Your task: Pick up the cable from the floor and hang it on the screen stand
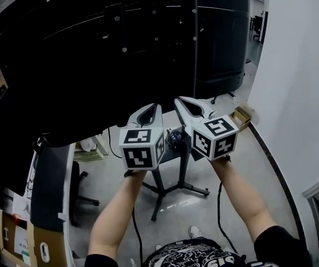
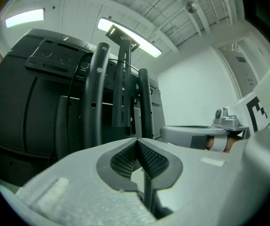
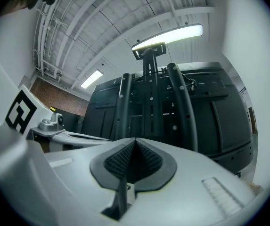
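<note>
Head view shows left gripper [image 1: 155, 107] and right gripper [image 1: 179, 100] raised at the stand [image 1: 185, 168], both jaws pressed together on nothing, and the cable [image 1: 173, 140], seemingly that dark bundle between them, could slip floorward if only loosely draped.

below me the floor [image 1: 254, 166] was pale and glossy, edged on the right by a dark strip [image 1: 279, 174] along the white wall [image 1: 304, 93]. the screen stand [image 1: 181, 183] stood on it with its black legs spread. to the left a black chair base [image 1: 84, 199] rested beside a desk [image 1: 50, 188], with cardboard boxes [image 1: 20, 241] at the lower left. a small brown box [image 1: 241, 116] sat by the wall, and my shoe [image 1: 195, 231] showed near the bottom.
</note>
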Available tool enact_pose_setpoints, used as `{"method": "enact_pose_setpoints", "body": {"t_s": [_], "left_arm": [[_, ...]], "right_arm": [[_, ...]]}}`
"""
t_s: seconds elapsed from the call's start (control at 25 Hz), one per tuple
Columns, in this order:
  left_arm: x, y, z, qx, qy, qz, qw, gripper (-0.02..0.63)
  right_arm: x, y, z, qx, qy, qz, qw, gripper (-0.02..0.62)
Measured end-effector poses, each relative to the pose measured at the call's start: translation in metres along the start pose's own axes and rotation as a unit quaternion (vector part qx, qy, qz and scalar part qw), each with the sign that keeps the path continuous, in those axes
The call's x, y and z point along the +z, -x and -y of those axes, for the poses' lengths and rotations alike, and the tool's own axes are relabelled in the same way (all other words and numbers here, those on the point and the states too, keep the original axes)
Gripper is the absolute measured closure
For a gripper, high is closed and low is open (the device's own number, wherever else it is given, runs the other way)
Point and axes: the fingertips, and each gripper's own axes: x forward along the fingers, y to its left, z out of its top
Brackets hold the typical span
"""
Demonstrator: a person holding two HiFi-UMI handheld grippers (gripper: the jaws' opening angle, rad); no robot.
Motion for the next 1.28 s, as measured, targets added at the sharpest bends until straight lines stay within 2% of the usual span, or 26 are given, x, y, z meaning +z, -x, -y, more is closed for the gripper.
{"method": "enact_pose_setpoints", "body": {"t_s": [0.4,0.64,1.12,1.28], "left_arm": [[-0.043,0.042,-0.008,-0.002,0.002,-0.021,0.9998,0.607],[-0.063,0.064,-0.012,-0.011,-0.002,-0.034,0.9994,0.607],[-0.083,0.1,-0.018,-0.02,-0.001,-0.036,0.9992,0.609],[-0.088,0.106,-0.021,-0.021,-0.009,-0.042,0.9988,0.609]], "right_arm": [[-0.048,0.013,-0.054,-0.009,-0.027,-0.026,0.999,0.592],[-0.06,0.017,-0.083,-0.021,-0.027,-0.036,0.999,0.591],[-0.082,0.026,-0.113,-0.05,-0.03,-0.049,0.997,0.591],[-0.082,0.025,-0.12,-0.049,-0.028,-0.039,0.998,0.591]]}}
